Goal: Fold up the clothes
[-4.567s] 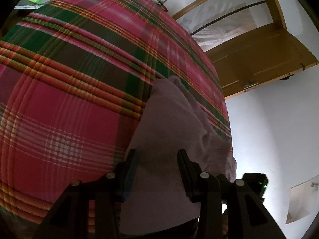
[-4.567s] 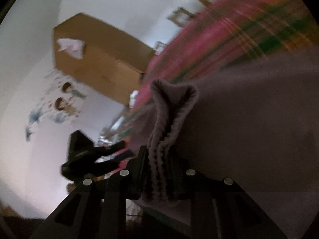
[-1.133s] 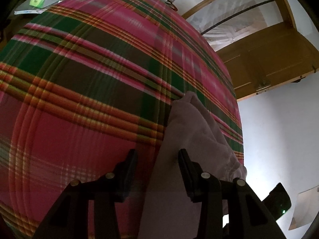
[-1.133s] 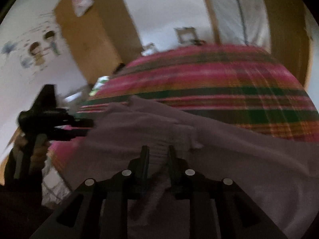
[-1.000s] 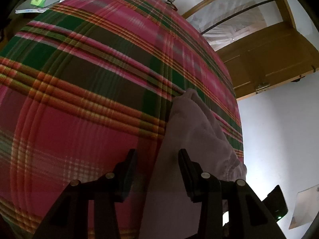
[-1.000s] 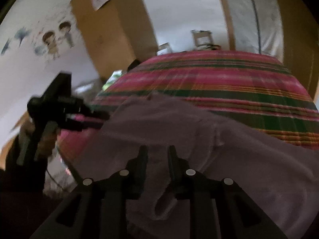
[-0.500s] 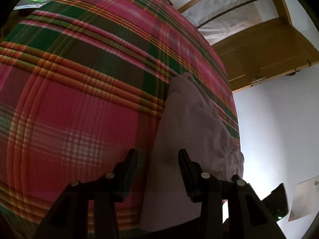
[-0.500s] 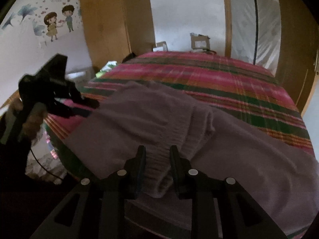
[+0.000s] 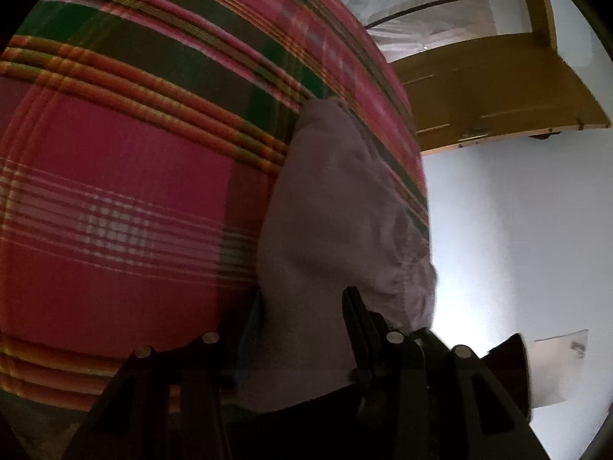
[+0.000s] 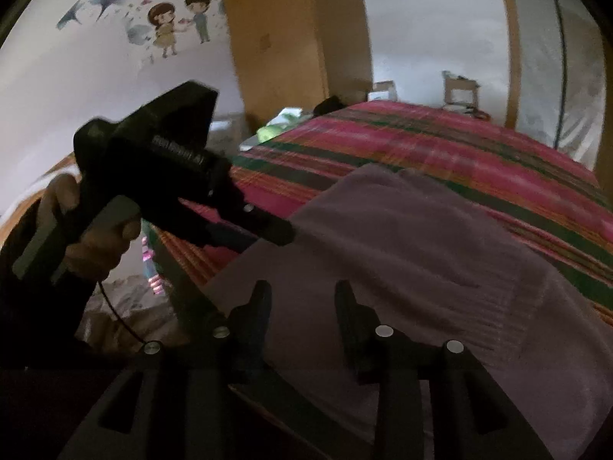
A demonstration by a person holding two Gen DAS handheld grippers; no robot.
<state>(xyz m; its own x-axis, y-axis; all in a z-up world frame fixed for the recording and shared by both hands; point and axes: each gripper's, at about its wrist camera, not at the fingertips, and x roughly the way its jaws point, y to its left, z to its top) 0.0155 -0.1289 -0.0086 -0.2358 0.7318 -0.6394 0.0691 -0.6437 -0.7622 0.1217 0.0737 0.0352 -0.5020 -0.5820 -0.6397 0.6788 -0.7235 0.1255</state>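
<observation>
Plaid quilted bedspread (image 10: 440,145) under soft, seemingly knitted mauve garment (image 10: 402,253).

**Purple garment lies on the plaid bed, both grippers at its near edge**

A purple garment (image 10: 413,253) lies spread on the bed (image 10: 440,142), over the near edge of its red and green plaid cover. The right gripper (image 10: 302,306) is low over the garment's near part, its jaws opening and nothing pinched between them. The left gripper (image 10: 268,230), held in a hand (image 10: 84,230), reaches to the garment's left edge. A wooden wardrobe (image 10: 291,30) stands beyond the bed's far left corner.
</observation>
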